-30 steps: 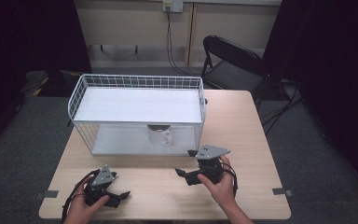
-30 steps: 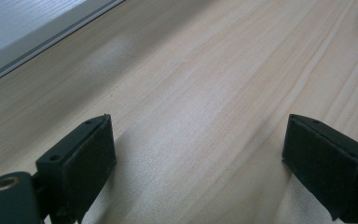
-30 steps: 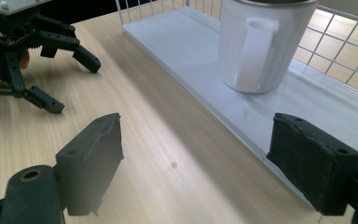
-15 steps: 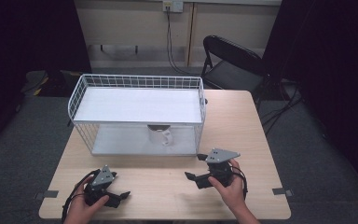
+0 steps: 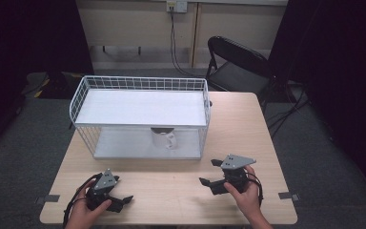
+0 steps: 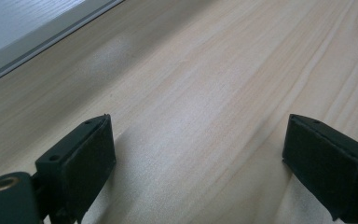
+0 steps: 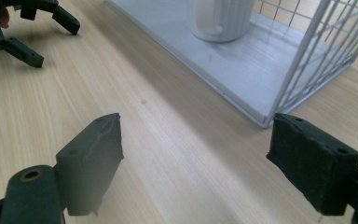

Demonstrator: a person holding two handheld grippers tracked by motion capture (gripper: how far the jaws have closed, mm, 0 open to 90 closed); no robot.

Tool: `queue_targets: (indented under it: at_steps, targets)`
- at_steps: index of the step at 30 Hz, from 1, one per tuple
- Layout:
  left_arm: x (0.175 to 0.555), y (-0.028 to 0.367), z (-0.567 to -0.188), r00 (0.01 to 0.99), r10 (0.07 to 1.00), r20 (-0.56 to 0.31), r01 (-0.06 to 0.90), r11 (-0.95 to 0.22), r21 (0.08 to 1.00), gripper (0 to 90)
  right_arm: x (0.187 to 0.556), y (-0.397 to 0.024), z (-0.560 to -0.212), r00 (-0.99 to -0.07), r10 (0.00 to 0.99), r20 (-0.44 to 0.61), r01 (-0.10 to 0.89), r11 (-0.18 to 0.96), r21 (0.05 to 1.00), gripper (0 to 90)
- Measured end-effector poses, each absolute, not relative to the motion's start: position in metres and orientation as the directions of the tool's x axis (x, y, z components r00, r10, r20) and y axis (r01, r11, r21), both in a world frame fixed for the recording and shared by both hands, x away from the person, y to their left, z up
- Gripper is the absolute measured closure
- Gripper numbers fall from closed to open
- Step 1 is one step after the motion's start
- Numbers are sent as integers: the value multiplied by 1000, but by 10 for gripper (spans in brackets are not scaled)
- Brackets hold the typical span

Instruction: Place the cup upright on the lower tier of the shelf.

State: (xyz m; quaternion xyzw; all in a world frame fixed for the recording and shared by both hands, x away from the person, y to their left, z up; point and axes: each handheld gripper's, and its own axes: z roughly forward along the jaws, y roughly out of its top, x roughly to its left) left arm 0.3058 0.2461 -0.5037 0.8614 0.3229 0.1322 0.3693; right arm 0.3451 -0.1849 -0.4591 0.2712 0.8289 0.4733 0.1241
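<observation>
White mug (image 5: 163,139) stands on the lower shelf of the wire rack (image 5: 140,84), far centre. Left gripper (image 5: 122,199) and right gripper (image 5: 210,172), jaws wide open and empty, rest on the near tabletop (image 5: 238,124).

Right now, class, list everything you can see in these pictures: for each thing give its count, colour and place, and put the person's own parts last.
Table: one, light wood, centre of the high view.
Wire rack: one, white, two shelves, on the far half of the table.
Mug: one, white, handle to the right in the high view, on the rack's lower shelf near the front edge.
Folding chair: one, black, beyond the table's far right corner.
Tape strips: two, grey, at the table's near left and near right edges.
Wall cable: one, black, hanging from a socket on the back wall.
Left tool: one, black, jaws apart, low over the near left of the table.
Right tool: one, black, jaws apart, near right, pointing toward the rack.
Hands: two, each holding a tool.
</observation>
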Motion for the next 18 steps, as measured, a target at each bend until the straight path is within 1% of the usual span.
queue_targets:
  at_steps: [18]
  targets:
    - [306,246,-504,756,654,-11,459,-519,722,86,345,-217,-480,-799,599,48,366,422,830,174]
